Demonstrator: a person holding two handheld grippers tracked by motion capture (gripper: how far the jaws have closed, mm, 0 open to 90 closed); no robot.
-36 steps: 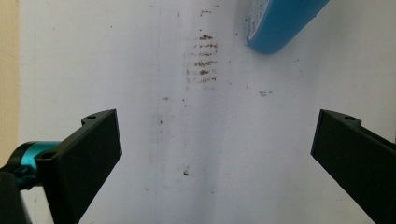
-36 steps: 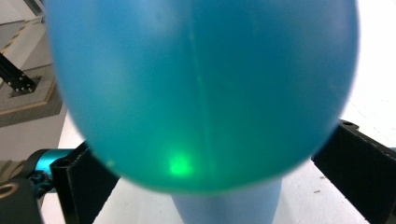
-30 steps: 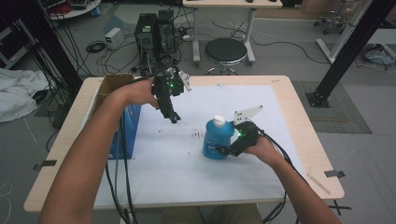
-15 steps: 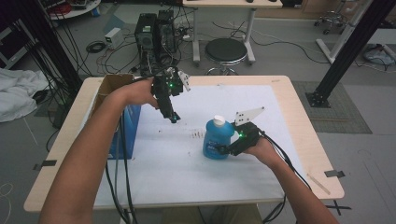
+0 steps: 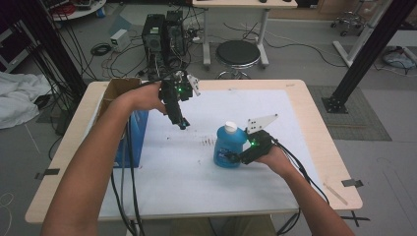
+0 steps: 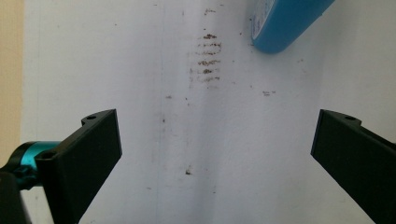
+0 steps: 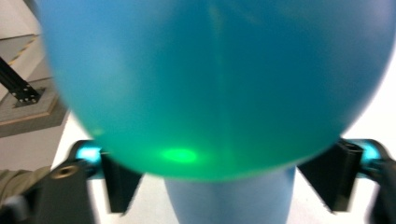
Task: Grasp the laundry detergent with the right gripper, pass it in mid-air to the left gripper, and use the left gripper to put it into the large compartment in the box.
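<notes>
The blue bottle (image 5: 227,146) stands upright on the bench (image 5: 314,128); its label is too blurred to read. The right tongs (image 5: 235,158) have just been closing, jaws flanking it. The left tongs (image 5: 183,124) hang open above the bench.

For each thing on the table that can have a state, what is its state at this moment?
blue bottle: upright on the white sheet, white cap on, between the right gripper's jaws.
right gripper: jaws have just been closing around the bottle; firm grip not clear.
left gripper: open, empty, held above the sheet.
cardboard box: open at the top, at the table's left side.
</notes>
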